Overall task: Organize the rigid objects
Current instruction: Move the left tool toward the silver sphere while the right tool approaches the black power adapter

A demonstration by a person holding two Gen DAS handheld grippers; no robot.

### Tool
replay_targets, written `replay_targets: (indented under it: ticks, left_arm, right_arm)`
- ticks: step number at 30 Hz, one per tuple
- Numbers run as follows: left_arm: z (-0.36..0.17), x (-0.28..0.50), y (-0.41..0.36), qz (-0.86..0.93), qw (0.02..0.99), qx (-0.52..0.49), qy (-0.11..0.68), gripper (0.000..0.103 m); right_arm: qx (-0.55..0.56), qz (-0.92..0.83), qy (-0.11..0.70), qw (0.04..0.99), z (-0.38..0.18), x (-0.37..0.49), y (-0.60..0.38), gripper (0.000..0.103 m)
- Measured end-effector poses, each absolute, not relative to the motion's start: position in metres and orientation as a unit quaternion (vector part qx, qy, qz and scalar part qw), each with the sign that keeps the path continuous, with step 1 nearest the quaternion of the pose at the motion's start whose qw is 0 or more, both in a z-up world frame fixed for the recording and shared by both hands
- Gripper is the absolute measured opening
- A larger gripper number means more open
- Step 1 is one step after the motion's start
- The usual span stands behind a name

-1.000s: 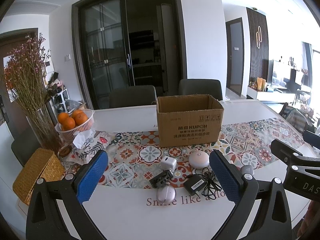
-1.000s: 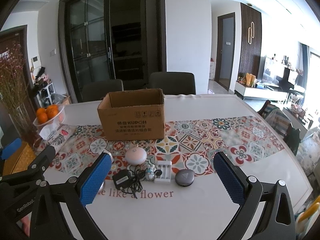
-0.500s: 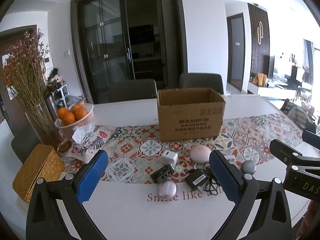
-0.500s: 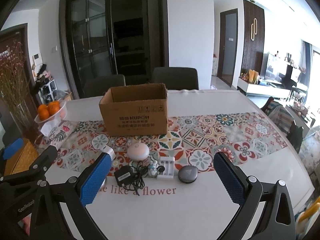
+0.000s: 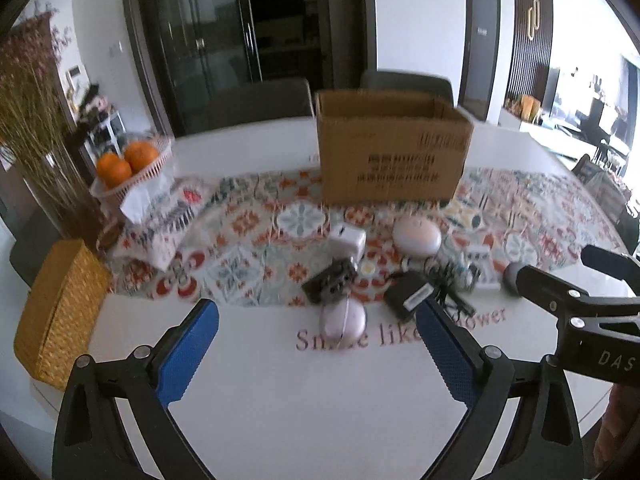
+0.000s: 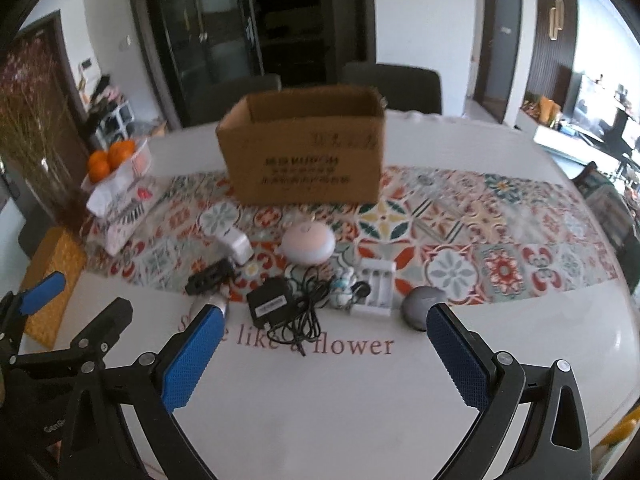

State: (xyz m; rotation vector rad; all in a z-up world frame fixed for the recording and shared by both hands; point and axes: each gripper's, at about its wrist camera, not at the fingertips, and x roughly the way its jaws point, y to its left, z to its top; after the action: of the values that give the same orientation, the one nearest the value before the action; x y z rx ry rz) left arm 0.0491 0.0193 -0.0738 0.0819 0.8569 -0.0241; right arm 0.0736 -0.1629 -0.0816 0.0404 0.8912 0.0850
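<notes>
An open cardboard box [image 5: 390, 148] [image 6: 304, 152] stands on the patterned runner. In front of it lie small devices: a white charger cube [image 5: 347, 240] [image 6: 234, 245], a pale dome [image 5: 417, 235] [image 6: 309, 243], a black adapter with cable [image 5: 410, 296] [image 6: 269, 304], a black clip-like gadget [image 5: 330, 281] [image 6: 210, 277], a pale oval case [image 5: 343, 319], a white battery charger [image 6: 375, 286] and a grey puck [image 6: 420, 307]. My left gripper [image 5: 318, 336] and right gripper [image 6: 320, 340] are both open and empty, held above the white table short of the devices.
A basket of oranges [image 5: 128, 164], a tissue pack [image 5: 168, 216], a vase of dried flowers [image 5: 36, 128] and a woven box [image 5: 60, 308] stand at the left. Chairs [image 6: 392, 84] stand behind the table. The table edge [image 6: 624, 360] curves at the right.
Both grippers have moved forward and tilted down toward the devices, which now look larger and nearer. The jaws stay open. Nothing on the table has moved.
</notes>
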Motion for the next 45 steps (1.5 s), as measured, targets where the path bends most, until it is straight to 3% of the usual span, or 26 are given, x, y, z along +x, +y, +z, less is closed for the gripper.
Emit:
replay_targets:
  ticks: [10, 25, 45]
  left_arm:
    - [-0.111, 0.074, 0.032, -0.023, 0.879, 0.017, 0.475, 0.098]
    - [-0.157, 0.111, 0.031, -0.062, 0.838, 0.020, 0.542, 0.091]
    - [-0.198, 0.140, 0.025, -0.091, 0.818, 0.017, 0.567, 0.083]
  right_arm:
    - [0.006, 0.108, 0.488, 0.866, -0.115, 0.115, -0.140, 0.100]
    - [-0.044, 0.171, 0.562, 0.808, -0.153, 0.168, -0.112, 0.084]
    - [-0.054, 0.211, 0.611, 0.761, -0.196, 0.200, -0.093, 0.071]
